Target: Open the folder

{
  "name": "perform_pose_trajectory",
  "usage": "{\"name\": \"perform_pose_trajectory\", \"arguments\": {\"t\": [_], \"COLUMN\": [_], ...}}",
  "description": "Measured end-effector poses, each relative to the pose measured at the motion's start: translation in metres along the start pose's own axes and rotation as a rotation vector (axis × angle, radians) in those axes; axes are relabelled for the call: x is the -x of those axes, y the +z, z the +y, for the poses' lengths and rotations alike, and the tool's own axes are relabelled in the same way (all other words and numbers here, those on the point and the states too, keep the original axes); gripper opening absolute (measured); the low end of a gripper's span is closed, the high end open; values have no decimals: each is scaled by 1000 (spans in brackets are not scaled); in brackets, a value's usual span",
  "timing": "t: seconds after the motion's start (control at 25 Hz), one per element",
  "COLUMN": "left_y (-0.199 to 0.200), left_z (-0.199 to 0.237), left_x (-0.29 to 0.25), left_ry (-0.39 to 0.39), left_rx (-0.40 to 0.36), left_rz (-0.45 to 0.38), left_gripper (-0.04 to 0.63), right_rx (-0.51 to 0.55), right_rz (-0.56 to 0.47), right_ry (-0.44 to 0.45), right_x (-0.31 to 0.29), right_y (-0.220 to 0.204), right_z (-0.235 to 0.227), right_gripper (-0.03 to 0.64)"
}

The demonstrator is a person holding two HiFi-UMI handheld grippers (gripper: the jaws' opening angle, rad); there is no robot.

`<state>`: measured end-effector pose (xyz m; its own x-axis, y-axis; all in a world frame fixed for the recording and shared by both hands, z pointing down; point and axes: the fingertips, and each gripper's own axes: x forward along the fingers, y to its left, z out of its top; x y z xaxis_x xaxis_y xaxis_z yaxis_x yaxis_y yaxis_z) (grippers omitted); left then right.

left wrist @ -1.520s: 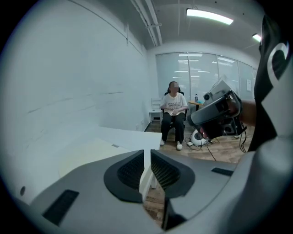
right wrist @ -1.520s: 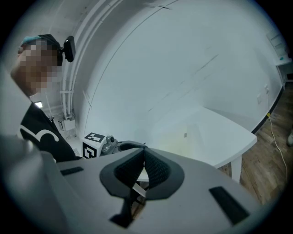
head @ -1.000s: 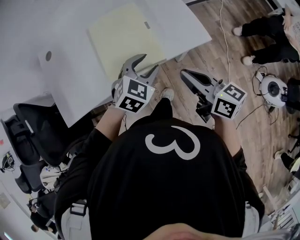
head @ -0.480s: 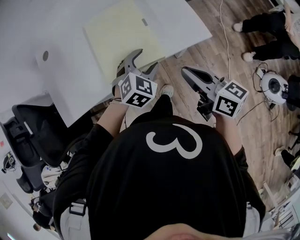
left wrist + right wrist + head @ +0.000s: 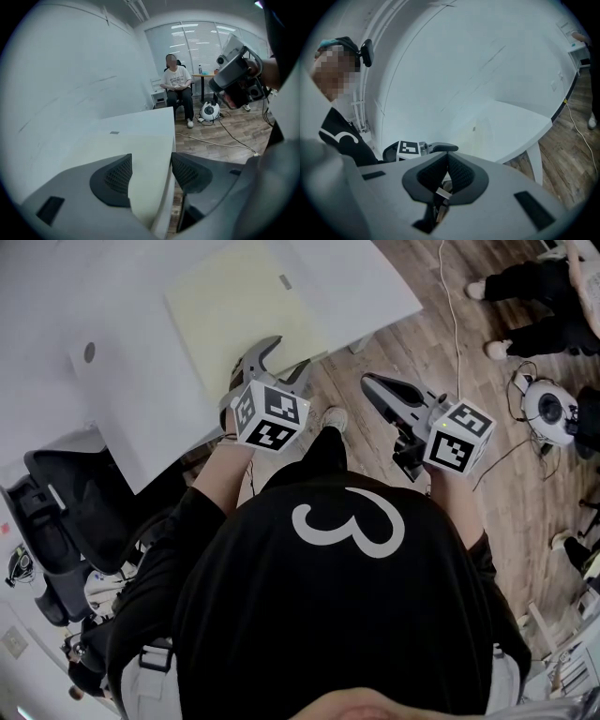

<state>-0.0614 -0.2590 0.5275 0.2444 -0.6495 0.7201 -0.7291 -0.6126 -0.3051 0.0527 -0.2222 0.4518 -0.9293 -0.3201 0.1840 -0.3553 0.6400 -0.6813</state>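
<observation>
A pale yellow folder (image 5: 242,307) lies flat and closed on the white table (image 5: 141,390), with a small grey label (image 5: 284,281) near its far edge. My left gripper (image 5: 286,357) hangs over the folder's near edge at the table's rim, pointing down. In the left gripper view its jaws have just been opening and stand wide, with the folder's (image 5: 140,159) near corner in the gap and neither pad pressing on it. My right gripper (image 5: 370,385) is off the table over the wood floor, shut with nothing in it; its pads (image 5: 454,171) meet.
A black office chair (image 5: 66,512) stands left of me by the table. A round hole (image 5: 89,352) is in the tabletop. Seated people's legs (image 5: 525,296), a white round device (image 5: 548,413) and a cable (image 5: 452,315) are on the floor at the right.
My left gripper has tipped down a little over the folder's near edge. The right gripper has kept still.
</observation>
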Motion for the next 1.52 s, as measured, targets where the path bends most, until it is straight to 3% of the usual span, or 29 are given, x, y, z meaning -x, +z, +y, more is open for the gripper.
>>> {"name": "perform_pose_trajectory", "arguments": {"t": [0.56,0.88,1.2,1.52], "left_y": [3,2,7,10], "left_z": [-4,-6,-10,-12], "left_x": [6,11,18,25], "left_ry": [-47,-98,-142,-122], "left_rx": [21,70,98,38], "left_rz": [15,7,-13,-15], "left_gripper": [255,245,187,109], "right_rx": [-16,-20,-20,70], "right_rz": [24,41,55,111], "right_ry": [0,8,10,-28], "right_x": [-4,-17,-29,-51], "right_y": [-3,-1,-4,-12], "right_z": [-2,0,-4,-15], "right_gripper": [23,23,23,23]}}
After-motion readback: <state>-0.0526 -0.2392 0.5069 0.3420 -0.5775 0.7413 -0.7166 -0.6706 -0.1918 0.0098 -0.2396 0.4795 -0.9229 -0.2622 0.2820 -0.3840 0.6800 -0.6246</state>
